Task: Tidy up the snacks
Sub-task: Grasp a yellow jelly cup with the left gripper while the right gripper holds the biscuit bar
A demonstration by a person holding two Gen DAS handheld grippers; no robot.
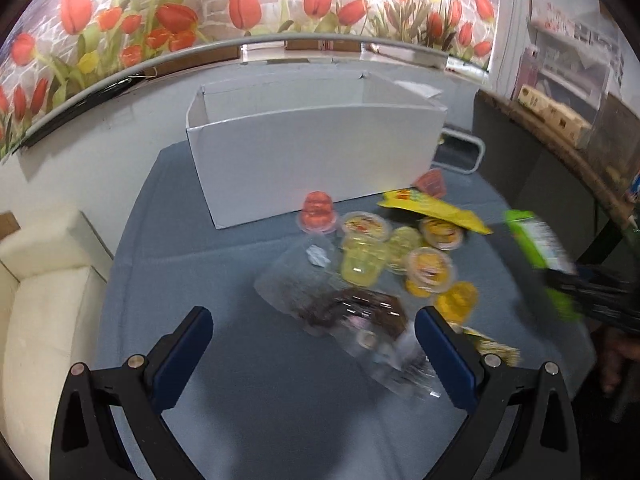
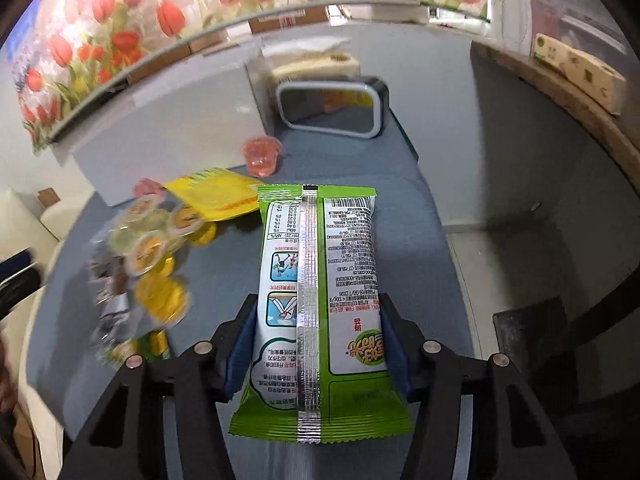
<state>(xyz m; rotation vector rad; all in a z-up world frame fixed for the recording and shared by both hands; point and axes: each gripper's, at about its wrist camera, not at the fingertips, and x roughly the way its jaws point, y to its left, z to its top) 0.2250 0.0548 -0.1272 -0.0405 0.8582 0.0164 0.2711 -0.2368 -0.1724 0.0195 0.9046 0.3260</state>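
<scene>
A: Big picture first: a blue-grey table (image 1: 248, 380), and at its far side the white cardboard box (image 1: 312, 152), open-topped. From this angle its inside is hidden, so I can't call the contents.

B: Right gripper (image 2: 316, 332) has the green snack packet (image 2: 316, 280) clamped between its blue pads, back seam facing up, held above the table.

A: Left gripper (image 1: 314, 324) stands wide open, gripping nothing, over a clear wrapper with dark snacks (image 1: 352, 316).

B: Beside that, the yellow packet (image 1: 436, 210) lies by the box's near corner, then the small stuff: yellow jelly cups (image 1: 430, 270) bunched together, and one red jelly cup (image 1: 318, 212) just in front of the box wall.
</scene>
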